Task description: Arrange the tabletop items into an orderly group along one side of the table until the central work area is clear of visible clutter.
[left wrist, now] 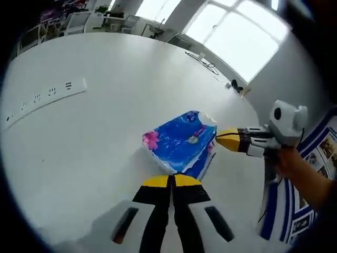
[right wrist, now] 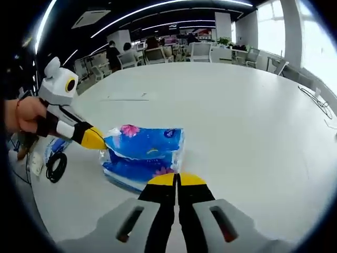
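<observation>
Left gripper view | both hand-held grippers (left wrist: 171,180) (right wrist: 177,179) closed, seemingly pinching tissue pack (left wrist: 181,141) edges

A soft blue plastic tissue pack (left wrist: 181,141) (right wrist: 143,156), printed with pink flowers and a small round emblem, lies flat on the white tabletop (left wrist: 95,137) (right wrist: 231,110). Its wrapper is crinkled and glossy. It sits near one curved tabletop edge, well apart from the far edge.
</observation>
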